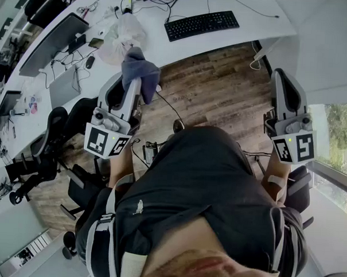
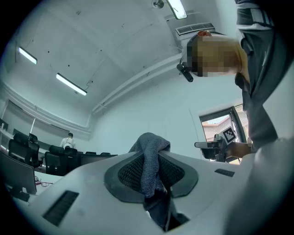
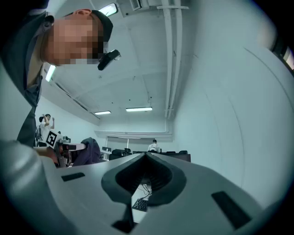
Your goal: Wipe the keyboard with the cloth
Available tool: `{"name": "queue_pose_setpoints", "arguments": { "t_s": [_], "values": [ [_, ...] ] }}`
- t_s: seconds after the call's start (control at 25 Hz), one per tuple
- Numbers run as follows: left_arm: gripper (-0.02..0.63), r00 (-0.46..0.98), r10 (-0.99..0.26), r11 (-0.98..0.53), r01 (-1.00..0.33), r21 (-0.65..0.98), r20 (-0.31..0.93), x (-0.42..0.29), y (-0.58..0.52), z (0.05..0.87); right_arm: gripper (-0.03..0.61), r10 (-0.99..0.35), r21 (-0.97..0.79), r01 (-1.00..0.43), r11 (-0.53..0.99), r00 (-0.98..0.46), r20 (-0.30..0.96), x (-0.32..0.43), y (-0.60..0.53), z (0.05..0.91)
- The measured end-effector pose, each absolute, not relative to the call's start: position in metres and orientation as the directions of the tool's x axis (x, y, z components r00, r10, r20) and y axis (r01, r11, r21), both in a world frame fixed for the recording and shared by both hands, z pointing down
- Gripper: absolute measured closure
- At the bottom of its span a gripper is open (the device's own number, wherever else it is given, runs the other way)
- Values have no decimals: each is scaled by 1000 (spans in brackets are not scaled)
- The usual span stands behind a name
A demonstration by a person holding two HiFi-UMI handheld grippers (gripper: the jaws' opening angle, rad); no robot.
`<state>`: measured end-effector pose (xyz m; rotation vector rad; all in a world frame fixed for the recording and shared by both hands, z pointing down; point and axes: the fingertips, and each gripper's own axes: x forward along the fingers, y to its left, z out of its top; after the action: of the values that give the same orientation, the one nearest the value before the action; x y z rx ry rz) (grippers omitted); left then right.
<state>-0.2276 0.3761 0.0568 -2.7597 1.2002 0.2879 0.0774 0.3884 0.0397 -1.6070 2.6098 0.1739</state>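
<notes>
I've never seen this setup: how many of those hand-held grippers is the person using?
2. The left hand-held gripper, at the head view's left, is shut on the grey cloth; the right hand-held gripper, at its right, is shut and empty.

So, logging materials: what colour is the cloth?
A blue-grey knitted cloth, clearest in left gripper view.

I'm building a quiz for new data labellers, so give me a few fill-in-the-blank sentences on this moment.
1. The left tongs are shut on a crumpled grey-blue ____.
2. The right tongs, closed, hold ____.
3. The black ____ with rows of keys lies on the white table.
Missing words: cloth; nothing; keyboard.
</notes>
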Motion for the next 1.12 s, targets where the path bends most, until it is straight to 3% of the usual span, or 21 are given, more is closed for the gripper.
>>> {"name": "queue_pose_setpoints", "arguments": {
  "t_s": [0.4,0.84,1.12],
  "values": [
    [546,671,-714,-678,-734,-40,-203,-177,374,54,569,-873,38,-881,472,-473,-119,121,383,44],
    [546,614,-770,-622,-783,-11,-174,-131,392,66,568,-793,-59,-792,608,-601,-98,151,380,67],
    [546,594,-789,-604,-796,27,-159,-141,380,83,568,-796,-56,-794,606,-602,-67,141,360,75]
  ]
}}
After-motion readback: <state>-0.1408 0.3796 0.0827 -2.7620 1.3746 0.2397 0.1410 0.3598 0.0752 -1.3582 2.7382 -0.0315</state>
